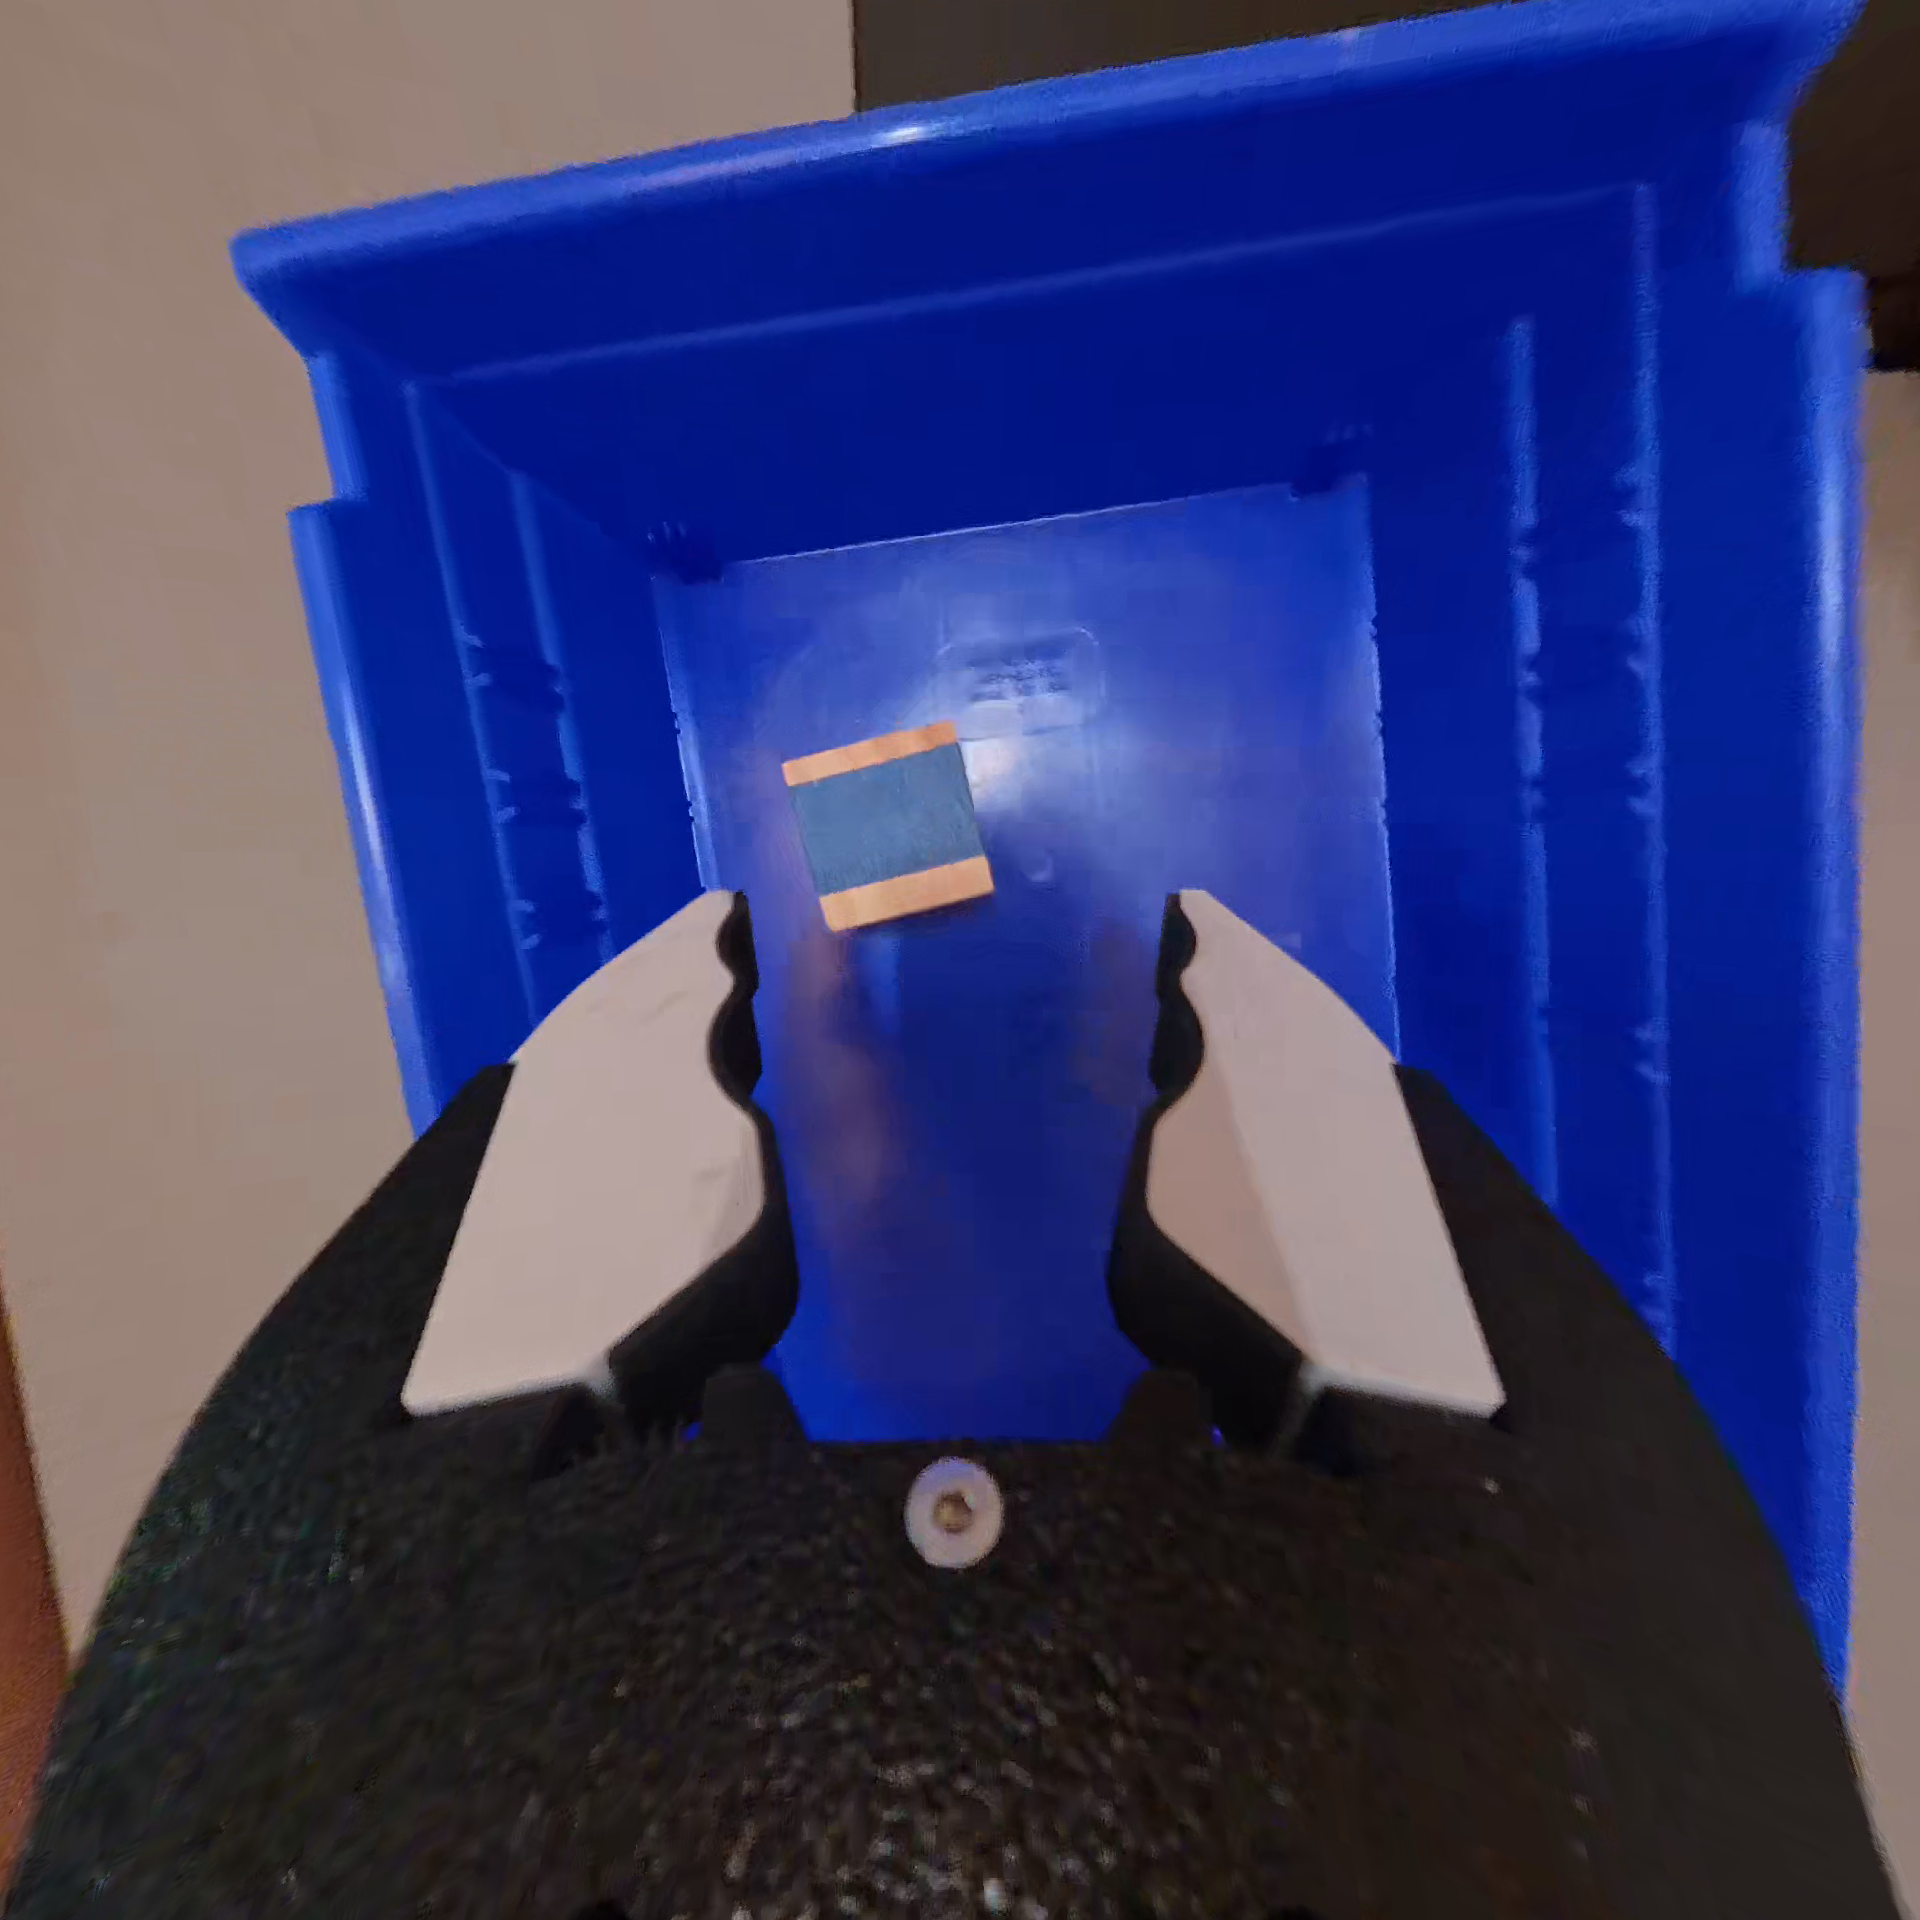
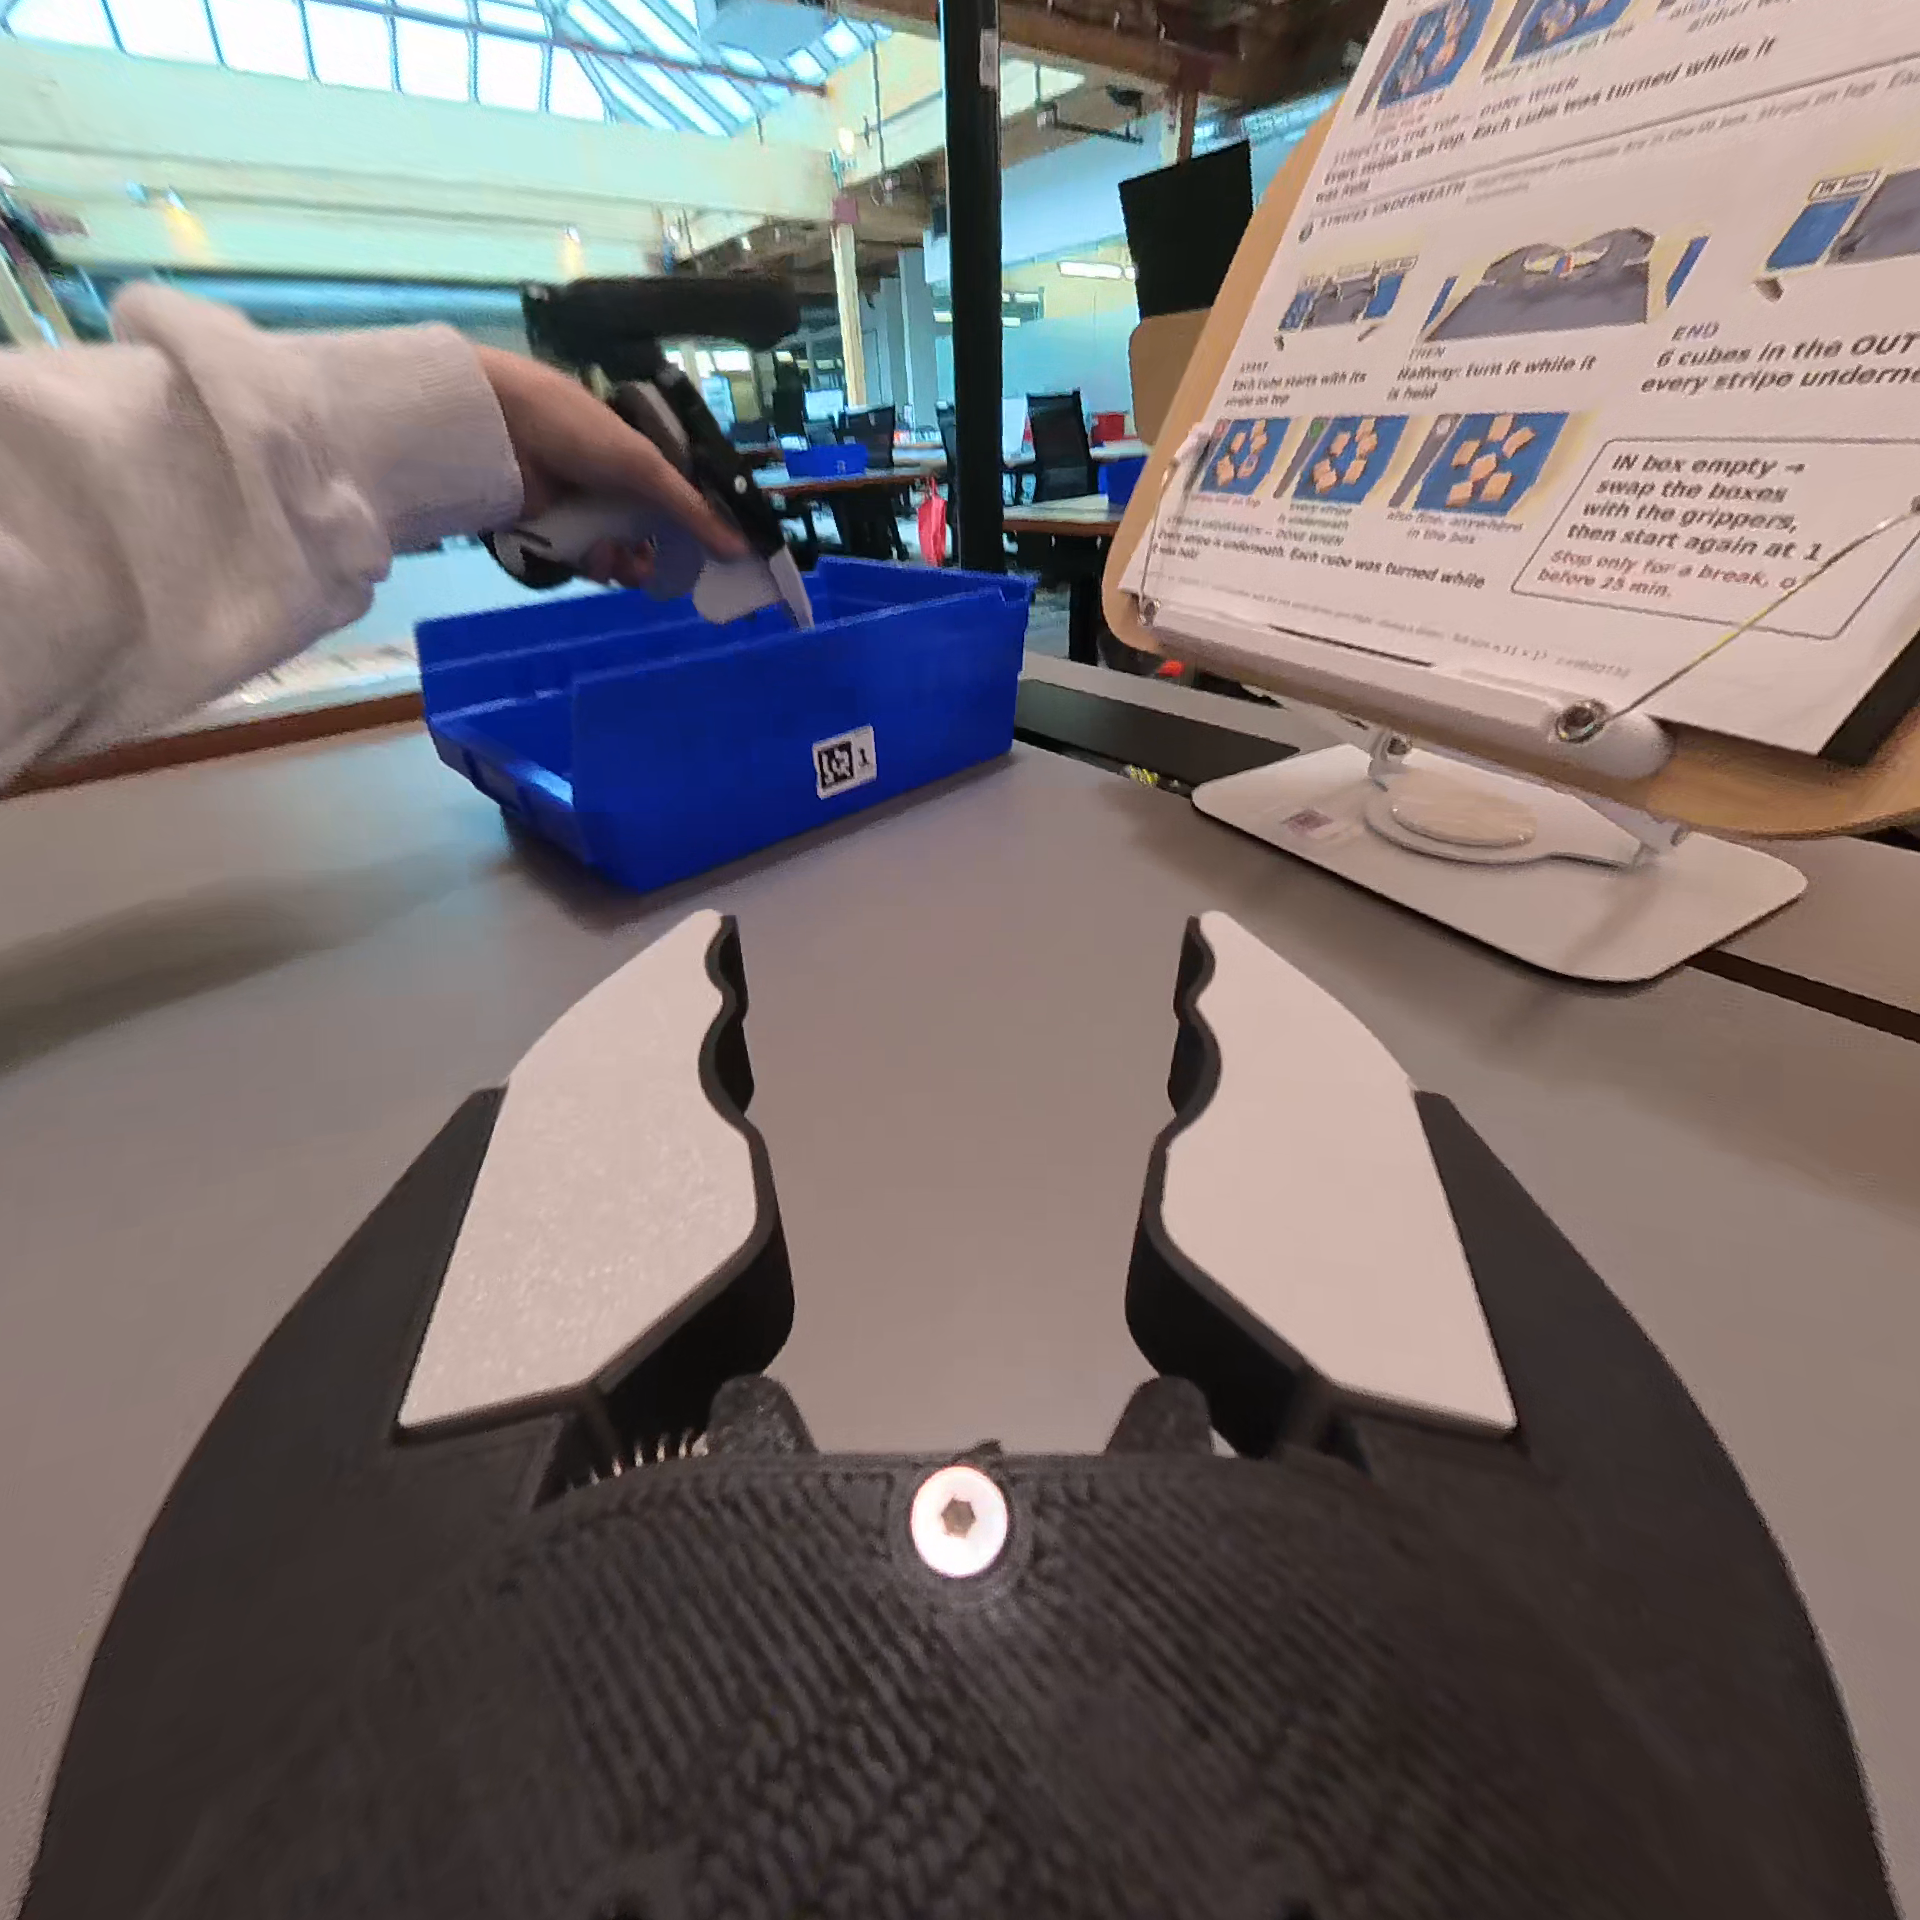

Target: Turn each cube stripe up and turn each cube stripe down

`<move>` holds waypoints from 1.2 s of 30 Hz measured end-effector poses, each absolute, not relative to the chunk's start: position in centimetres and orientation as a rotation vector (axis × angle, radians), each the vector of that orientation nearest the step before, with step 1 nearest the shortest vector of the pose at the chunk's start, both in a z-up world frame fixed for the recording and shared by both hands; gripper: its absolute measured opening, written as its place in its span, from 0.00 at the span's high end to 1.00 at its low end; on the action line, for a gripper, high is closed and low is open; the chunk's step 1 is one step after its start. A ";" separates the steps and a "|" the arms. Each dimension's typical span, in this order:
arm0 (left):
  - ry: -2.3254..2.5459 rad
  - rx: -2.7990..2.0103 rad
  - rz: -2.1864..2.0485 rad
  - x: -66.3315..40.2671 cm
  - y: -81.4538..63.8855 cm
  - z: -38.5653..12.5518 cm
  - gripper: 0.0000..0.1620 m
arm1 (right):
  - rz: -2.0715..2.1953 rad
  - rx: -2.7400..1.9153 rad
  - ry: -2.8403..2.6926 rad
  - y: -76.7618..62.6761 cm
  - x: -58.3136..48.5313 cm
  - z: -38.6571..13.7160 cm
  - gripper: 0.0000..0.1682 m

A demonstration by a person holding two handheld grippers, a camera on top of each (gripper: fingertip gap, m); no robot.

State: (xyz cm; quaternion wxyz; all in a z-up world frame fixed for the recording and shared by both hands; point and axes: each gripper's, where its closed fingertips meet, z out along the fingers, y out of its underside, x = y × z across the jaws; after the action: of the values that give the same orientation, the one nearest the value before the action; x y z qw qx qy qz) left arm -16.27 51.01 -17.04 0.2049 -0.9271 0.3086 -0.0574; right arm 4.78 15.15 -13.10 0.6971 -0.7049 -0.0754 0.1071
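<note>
A wooden cube [image 1: 886, 824] lies on the floor of a blue bin [image 1: 1039, 436], its wide teal stripe facing up. My left gripper [image 1: 956, 914] is open and empty, pointing down into the bin just above and short of the cube. In the right wrist view the left gripper [image 2: 774, 597] shows held in a hand, its tips dipped into the same blue bin [image 2: 727, 727]. My right gripper [image 2: 956, 935] is open and empty, low over the grey table [image 2: 935, 1091], well in front of the bin. The cube is hidden in this view.
A tilted stand [image 2: 1507, 852] bearing a printed instruction sheet [image 2: 1558, 364] sits at the table's right. A white-sleeved arm [image 2: 208, 499] reaches in from the left. The bin's near wall carries a small black-and-white tag [image 2: 844, 762]. A black pole [image 2: 971, 281] rises behind.
</note>
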 end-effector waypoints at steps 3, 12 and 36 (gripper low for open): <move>0.786 -2.696 -0.183 -16.1 51.6 -19.0 0.52 | 0.229 -1.568 -0.182 15.2 5.0 -13.2 0.52; 0.587 -2.772 -0.121 -17.2 53.7 -22.4 0.60 | 0.233 -1.578 -0.200 15.3 4.8 -13.3 0.52; 1.403 -1.491 -1.262 -5.2 27.8 -1.2 0.72 | 0.936 -1.469 0.005 14.4 1.8 -9.7 0.41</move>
State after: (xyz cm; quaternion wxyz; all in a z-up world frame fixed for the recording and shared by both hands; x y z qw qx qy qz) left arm -5.16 27.84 -1.25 0.3600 -0.5782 0.5444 -0.4896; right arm 1.83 14.45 -9.70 0.6440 -0.6453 0.0024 0.4109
